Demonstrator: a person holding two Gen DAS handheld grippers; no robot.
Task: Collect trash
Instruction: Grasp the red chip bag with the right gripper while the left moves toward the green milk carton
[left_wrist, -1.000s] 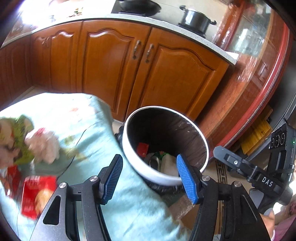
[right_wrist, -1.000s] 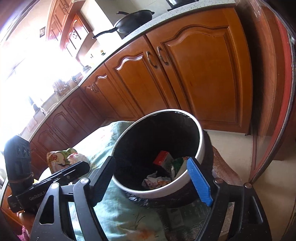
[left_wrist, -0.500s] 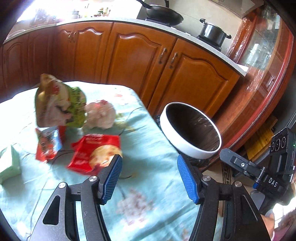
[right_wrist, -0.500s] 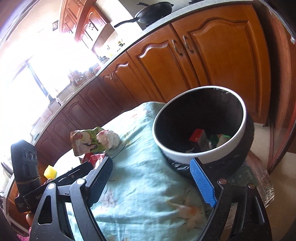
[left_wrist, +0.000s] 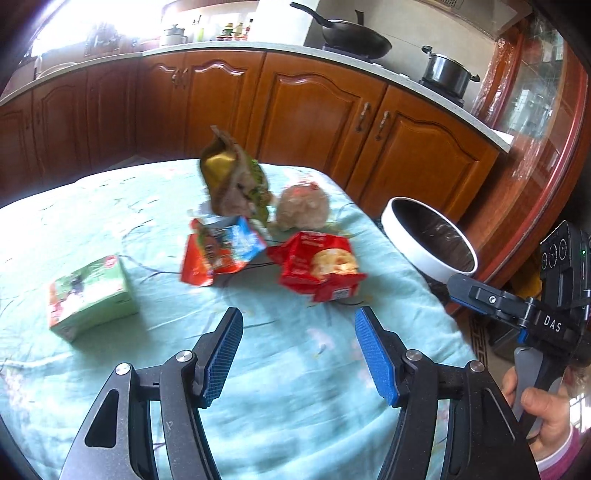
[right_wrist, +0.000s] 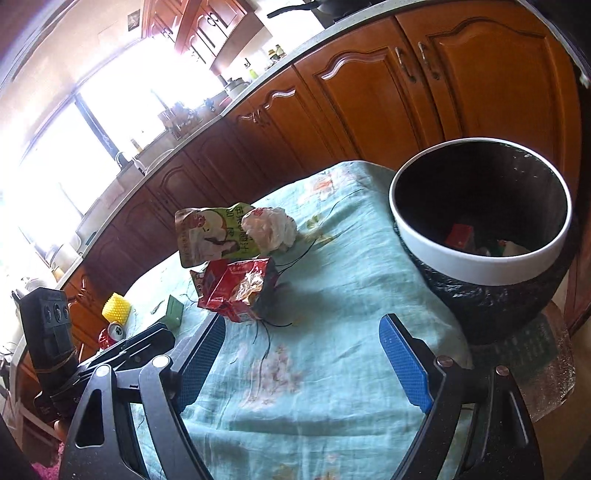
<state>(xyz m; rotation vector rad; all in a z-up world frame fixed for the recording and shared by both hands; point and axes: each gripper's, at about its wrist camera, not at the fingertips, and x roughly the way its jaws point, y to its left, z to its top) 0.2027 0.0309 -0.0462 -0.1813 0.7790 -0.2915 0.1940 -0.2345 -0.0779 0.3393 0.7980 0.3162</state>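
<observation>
Brown wooden kitchen cabinets (left_wrist: 317, 110) fill the background of both my views, under a pale countertop where a black wok (left_wrist: 354, 37) and a lidded steel pot (left_wrist: 445, 74) sit. Below them I see a table draped in a pale turquoise flowered cloth (left_wrist: 295, 387), and off its far right edge a round bin with a white rim and black liner (right_wrist: 480, 236), with a red scrap and other litter in its bottom. On the cloth, well apart from the bin, the trash lies in a loose cluster: an upright, torn-open brown and green foil pouch (left_wrist: 236, 181), a crumpled white plastic wad (left_wrist: 303, 206) just beside it, a red and blue snack wrapper (left_wrist: 218, 254) in front, and a red biscuit packet (left_wrist: 321, 266) nearest the bin. A small green carton (left_wrist: 88, 291) lies apart to the left. In the right wrist view I also make out a yellow bumpy object (right_wrist: 116, 308) and a red drink can (right_wrist: 110, 334) at the far end. My left gripper (left_wrist: 299, 347) hovers over bare cloth short of the cluster, its blue pads spread with nothing between them, having just been opening slightly. My right gripper (right_wrist: 303, 354) is likewise spread wide and empty, above the cloth between the cluster and the bin. A hand (left_wrist: 543, 413) holds its handle.
</observation>
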